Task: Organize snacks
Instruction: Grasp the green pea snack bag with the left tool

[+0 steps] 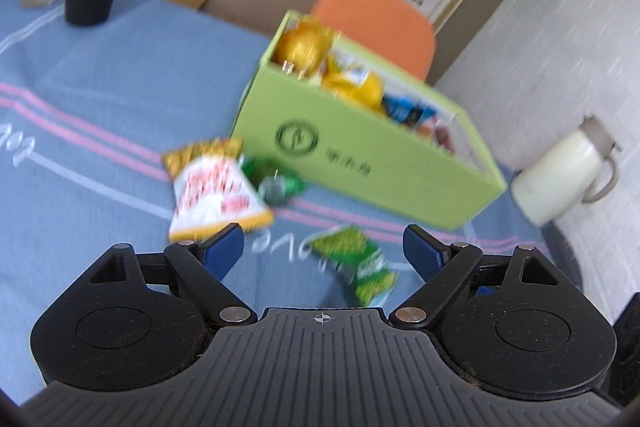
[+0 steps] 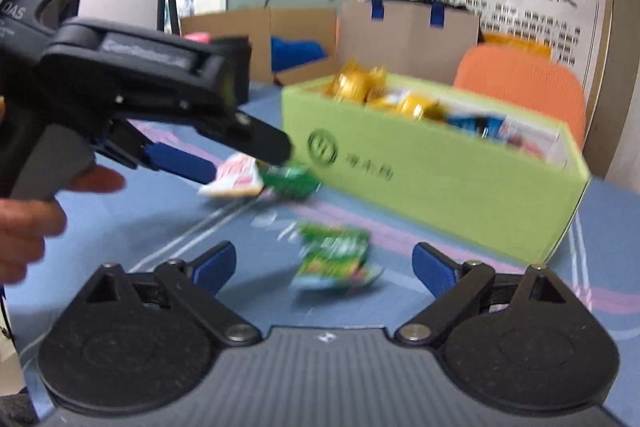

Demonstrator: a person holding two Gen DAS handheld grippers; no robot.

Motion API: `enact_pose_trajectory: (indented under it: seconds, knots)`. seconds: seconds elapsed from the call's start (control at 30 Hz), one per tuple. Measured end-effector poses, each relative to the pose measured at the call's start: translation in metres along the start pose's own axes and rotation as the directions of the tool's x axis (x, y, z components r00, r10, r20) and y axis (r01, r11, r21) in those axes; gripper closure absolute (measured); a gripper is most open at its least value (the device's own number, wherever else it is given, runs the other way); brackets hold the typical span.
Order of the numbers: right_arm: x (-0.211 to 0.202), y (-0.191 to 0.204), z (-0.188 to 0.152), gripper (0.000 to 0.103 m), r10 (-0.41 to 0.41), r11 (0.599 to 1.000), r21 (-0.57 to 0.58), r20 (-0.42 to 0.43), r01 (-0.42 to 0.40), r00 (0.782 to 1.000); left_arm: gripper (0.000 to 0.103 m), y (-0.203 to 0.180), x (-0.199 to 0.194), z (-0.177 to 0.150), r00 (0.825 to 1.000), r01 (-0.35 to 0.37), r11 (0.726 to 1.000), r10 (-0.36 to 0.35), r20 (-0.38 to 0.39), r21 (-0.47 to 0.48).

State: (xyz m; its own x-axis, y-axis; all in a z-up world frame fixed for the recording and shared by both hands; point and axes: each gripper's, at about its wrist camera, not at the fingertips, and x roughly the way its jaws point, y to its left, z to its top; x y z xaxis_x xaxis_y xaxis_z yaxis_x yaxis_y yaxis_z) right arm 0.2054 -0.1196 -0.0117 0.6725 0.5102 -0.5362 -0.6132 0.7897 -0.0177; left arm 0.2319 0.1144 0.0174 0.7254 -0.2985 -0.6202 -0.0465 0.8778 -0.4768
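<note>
While both claws stand with their blue pads spread wide and nothing between them, the snacks lie loose on the blue tablecloth [image 1: 100, 75]. Ahead of the left gripper [image 1: 323, 247], a green snack packet [image 1: 356, 263] rests between the fingers' line and slightly right, and a white-and-red packet [image 1: 216, 191] sits just beyond its left pad, touching a small green wrapped sweet [image 1: 278, 183]. Before the right gripper [image 2: 324, 267], the same green packet lies near, centred. Farther off stands the light green box [image 1: 360, 147], holding gold, yellow and blue wrapped snacks.
</note>
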Motion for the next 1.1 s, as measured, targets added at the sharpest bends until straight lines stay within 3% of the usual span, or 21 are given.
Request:
enact_pose_trajectory:
  seconds: [0.07,0.13,0.4,0.77,0.97,1.1]
  knots:
    - [-0.002,0.008,-0.005,0.009,-0.012,1.000,0.010,-0.014,0.012,1.000,0.029,-0.002,0.003,-0.006,1.000,-0.010,1.000,0.010,-0.015,-0.004]
    - [-0.006,0.012,-0.007,0.000,-0.029,0.999,0.015,-0.017,0.030,0.999,0.029,-0.002,0.003,-0.010,1.000,-0.027,1.000,0.027,-0.013,0.002]
    - [-0.017,0.017,-0.008,0.000,-0.059,0.998,0.037,-0.007,0.059,0.998,0.029,-0.005,-0.003,-0.014,0.999,-0.045,0.999,0.045,0.001,0.028]
    - [0.002,0.010,-0.006,0.000,-0.026,1.000,0.004,-0.046,0.026,0.999,0.029,-0.013,0.013,-0.014,0.995,-0.097,0.992,0.098,-0.001,0.076]
    - [0.016,0.003,-0.004,0.000,-0.010,1.000,0.001,-0.063,0.010,0.998,0.029,-0.012,0.027,-0.008,0.997,-0.067,0.996,0.070,-0.040,0.057]
    - [0.023,0.000,-0.004,0.000,0.010,1.000,0.003,-0.074,-0.010,0.997,0.029,-0.009,0.033,-0.001,0.997,0.022,1.000,-0.022,-0.080,0.004]
